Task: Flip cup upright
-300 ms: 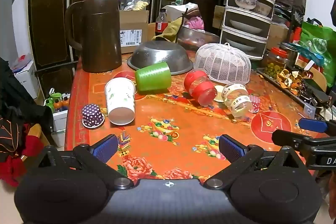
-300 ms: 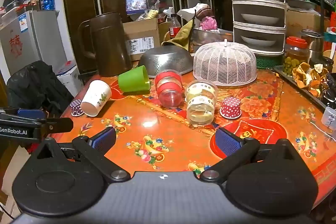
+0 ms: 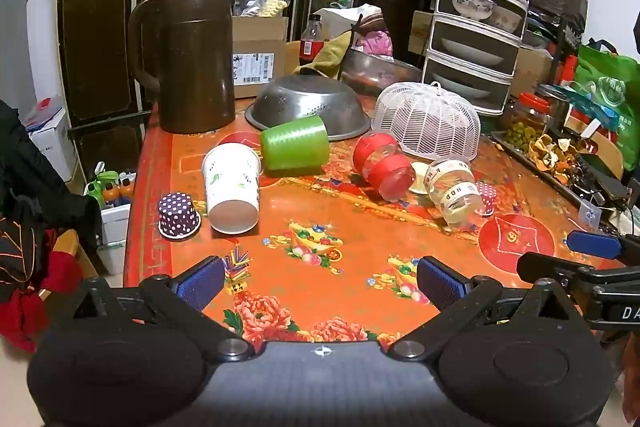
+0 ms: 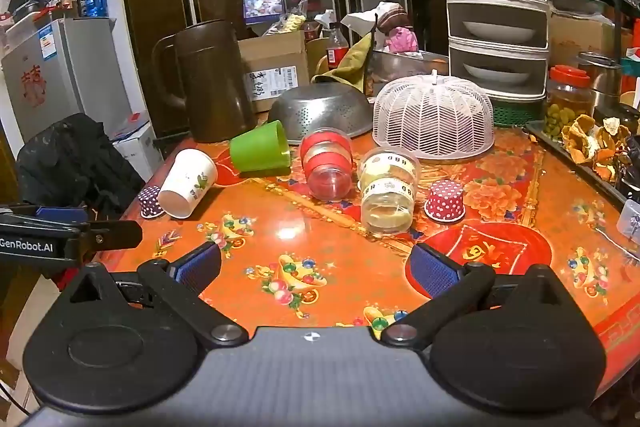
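The cluttered orange desk (image 3: 360, 227) looked unchanged from a moment before: both claws (image 3: 320, 283) (image 4: 316, 269) stayed spread and empty; the paper cup (image 3: 231, 185) lay sideways at ten o'clock, untouched.

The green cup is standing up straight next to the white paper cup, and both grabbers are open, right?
Not quite. The green cup lies on its side, as the left wrist view shows, next to the white paper cup. The left gripper and right gripper are both open, as you said.
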Demonstrator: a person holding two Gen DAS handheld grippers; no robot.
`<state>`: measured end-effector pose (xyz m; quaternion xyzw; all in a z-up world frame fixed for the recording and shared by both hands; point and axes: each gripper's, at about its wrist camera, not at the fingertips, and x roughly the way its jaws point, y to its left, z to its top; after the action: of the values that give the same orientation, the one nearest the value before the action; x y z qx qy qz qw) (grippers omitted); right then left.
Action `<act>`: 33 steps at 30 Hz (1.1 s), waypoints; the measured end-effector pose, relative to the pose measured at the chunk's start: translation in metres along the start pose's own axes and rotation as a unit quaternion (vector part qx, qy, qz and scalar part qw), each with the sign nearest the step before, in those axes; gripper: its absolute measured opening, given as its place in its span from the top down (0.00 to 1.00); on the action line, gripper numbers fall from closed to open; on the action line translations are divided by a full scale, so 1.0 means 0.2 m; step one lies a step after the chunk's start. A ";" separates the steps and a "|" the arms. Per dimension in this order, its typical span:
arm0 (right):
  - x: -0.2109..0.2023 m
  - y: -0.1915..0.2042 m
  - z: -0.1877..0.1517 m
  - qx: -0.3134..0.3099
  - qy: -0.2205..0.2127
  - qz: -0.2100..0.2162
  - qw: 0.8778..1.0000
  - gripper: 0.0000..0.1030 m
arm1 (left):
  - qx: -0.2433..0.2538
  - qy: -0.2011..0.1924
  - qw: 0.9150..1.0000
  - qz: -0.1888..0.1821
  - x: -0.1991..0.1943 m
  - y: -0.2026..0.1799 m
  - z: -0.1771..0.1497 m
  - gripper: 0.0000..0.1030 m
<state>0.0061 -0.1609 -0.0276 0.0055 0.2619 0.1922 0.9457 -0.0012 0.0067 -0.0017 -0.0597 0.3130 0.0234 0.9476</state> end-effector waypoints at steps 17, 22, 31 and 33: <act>-0.11 -0.13 -0.03 0.006 0.006 0.009 1.000 0.01 | -0.001 0.009 1.000 0.000 0.01 0.00 0.00 0.00; -0.12 -0.13 -0.03 0.006 0.005 0.011 1.000 0.01 | 0.000 0.010 1.000 -0.001 0.02 -0.01 -0.01 0.00; -0.13 -0.14 -0.01 0.009 0.004 0.013 1.000 0.01 | 0.000 0.009 1.000 -0.001 0.01 -0.02 0.00 0.00; -0.13 -0.14 -0.02 0.009 0.004 0.013 1.000 0.01 | 0.000 0.009 1.000 -0.001 0.01 -0.02 0.00 0.00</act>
<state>-0.0064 -0.1961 -0.0203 0.0165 0.2673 0.2022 0.9420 -0.0001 0.0028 -0.0031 -0.0606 0.3210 0.0218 0.9449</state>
